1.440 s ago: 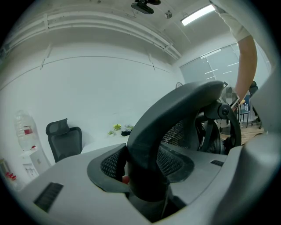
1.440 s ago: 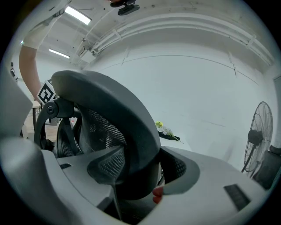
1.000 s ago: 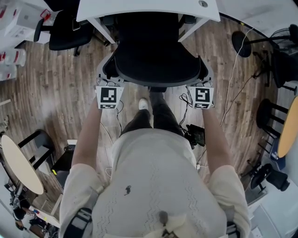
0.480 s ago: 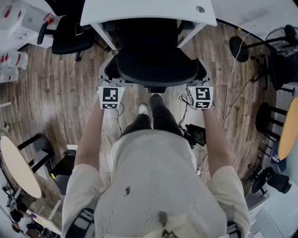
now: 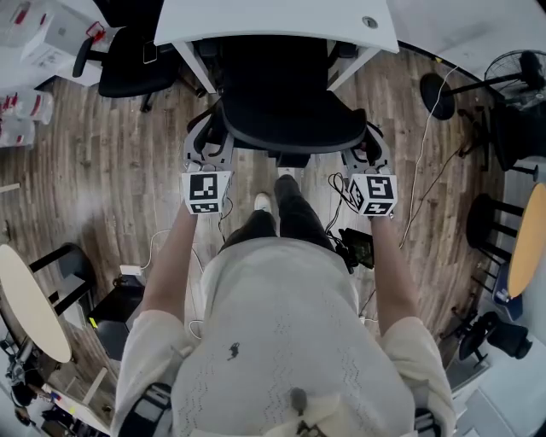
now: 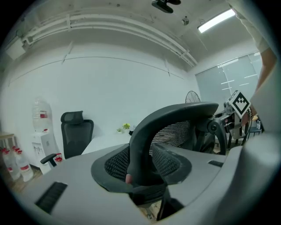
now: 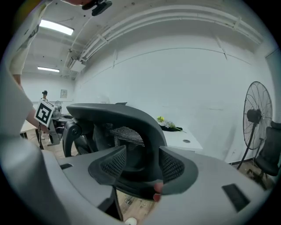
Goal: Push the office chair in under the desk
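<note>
The left gripper [image 6: 140,165] and right gripper [image 7: 142,169], jaws just closing, pinch the black mesh office chair [image 5: 290,94] by its backrest. Uneven pushing could jam it against the white desk [image 5: 273,17].

Reaching forward with left arm [image 5: 171,256] and right arm [image 5: 394,265] nearly straight; clamping left gripper [image 6: 142,169] and right gripper [image 7: 138,165], jaws just narrowed, on opposite side rims of chair backrest [image 5: 290,119].

Matt black plastic and mesh cloth on the office chair [image 5: 290,111], smooth white desk [image 5: 273,17], wood-grain plank floor [image 5: 111,145].
</note>
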